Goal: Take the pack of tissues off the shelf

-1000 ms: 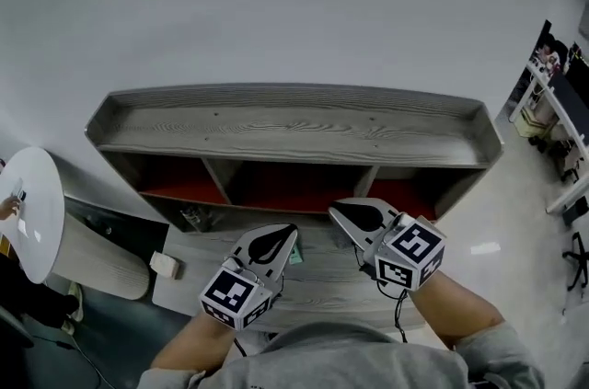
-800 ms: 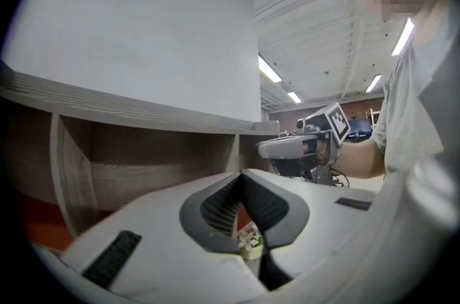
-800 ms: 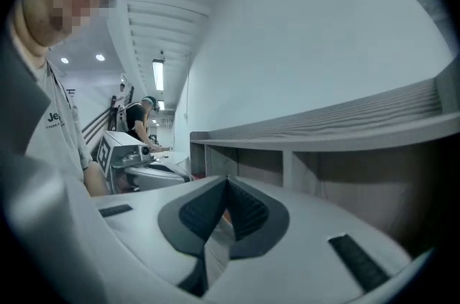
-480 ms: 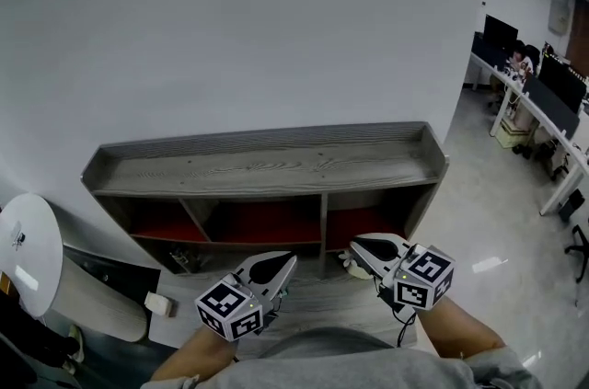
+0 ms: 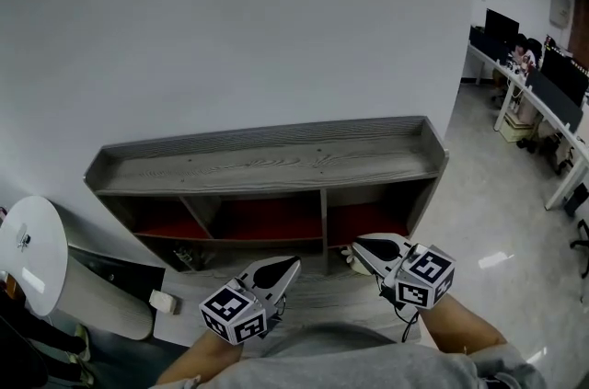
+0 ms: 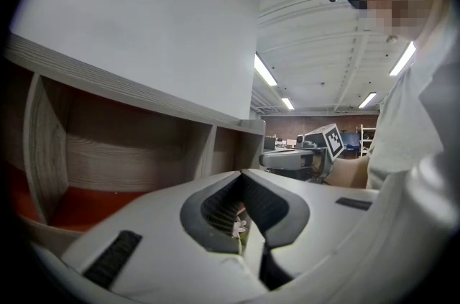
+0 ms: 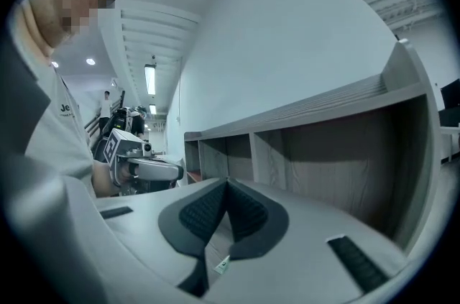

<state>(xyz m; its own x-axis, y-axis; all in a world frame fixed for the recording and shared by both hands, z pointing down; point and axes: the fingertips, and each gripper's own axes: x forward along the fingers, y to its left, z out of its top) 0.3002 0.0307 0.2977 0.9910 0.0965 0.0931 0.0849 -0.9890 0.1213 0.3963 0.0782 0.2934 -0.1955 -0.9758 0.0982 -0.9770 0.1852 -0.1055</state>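
We see shelf unit [image 5: 267, 159] backed on wall [image 5: 230, 19]; 3 compartments [image 5: 267, 222] under its top, ledge [image 5: 322, 291] in front w/ small box [image 5: 163, 302] at left end. Round table [image 5: 35, 251] left, desks [image 5: 532, 99] far right.

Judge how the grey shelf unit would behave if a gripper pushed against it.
The shelf unit looks wide, low and backed against the wall, so it probably would not tip. Its wood-grain boards look rigid and likely heavy; a nudge should hardly shift it.
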